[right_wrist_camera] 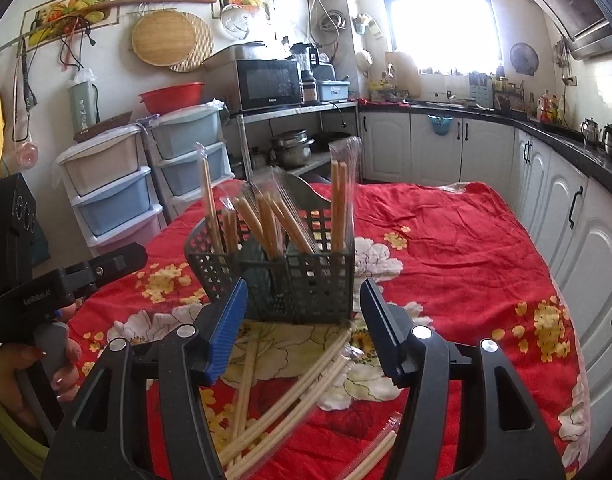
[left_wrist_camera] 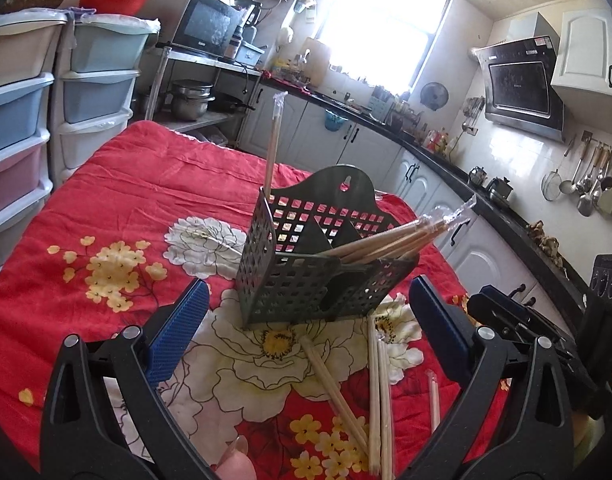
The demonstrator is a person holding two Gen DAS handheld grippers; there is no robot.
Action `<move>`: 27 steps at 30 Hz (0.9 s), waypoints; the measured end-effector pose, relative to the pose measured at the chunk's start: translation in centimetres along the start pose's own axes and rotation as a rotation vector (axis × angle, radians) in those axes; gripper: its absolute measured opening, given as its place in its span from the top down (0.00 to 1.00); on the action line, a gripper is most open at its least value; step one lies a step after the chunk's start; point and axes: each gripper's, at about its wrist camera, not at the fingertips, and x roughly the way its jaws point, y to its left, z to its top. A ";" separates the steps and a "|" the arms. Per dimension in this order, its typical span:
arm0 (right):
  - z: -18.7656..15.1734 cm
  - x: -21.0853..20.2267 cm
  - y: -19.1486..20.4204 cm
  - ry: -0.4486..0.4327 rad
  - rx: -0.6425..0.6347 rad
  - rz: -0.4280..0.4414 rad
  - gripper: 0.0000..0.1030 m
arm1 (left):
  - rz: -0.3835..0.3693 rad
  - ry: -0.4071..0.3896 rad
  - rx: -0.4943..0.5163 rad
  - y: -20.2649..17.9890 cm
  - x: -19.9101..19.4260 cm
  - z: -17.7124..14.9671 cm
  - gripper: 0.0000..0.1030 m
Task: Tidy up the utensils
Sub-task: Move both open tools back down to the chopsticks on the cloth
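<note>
Nearest us, loose wrapped chopsticks (right_wrist_camera: 290, 392) lie on the red floral cloth (right_wrist_camera: 445, 240) just below and ahead of our right gripper (right_wrist_camera: 304, 320) — long axes running roughly away from it, toward the dark slotted holder (right_wrist_camera: 306, 280). Both our grippers — the left gripper (left_wrist_camera: 306, 320) too — stand released and empty; the right looks nearer the pile.

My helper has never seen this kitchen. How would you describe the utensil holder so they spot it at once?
Find the table under the red flowered cloth. Near its middle stands the dark green holder, an upright plastic basket with square-holed walls. Wrapped chopsticks stick out of its top; the others lie loose on the cloth.
</note>
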 end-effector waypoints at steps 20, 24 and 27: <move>-3.1 3.3 -2.8 0.143 0.049 -0.056 0.44 | 0.010 0.098 0.046 -1.5 3.3 -1.9 0.10; -3.4 4.1 -3.0 0.170 0.045 -0.067 0.44 | 0.013 0.120 0.051 -1.7 4.1 -2.3 0.10; -3.8 4.8 -3.4 0.198 0.045 -0.074 0.44 | 0.019 0.136 0.055 -1.7 4.7 -2.7 0.10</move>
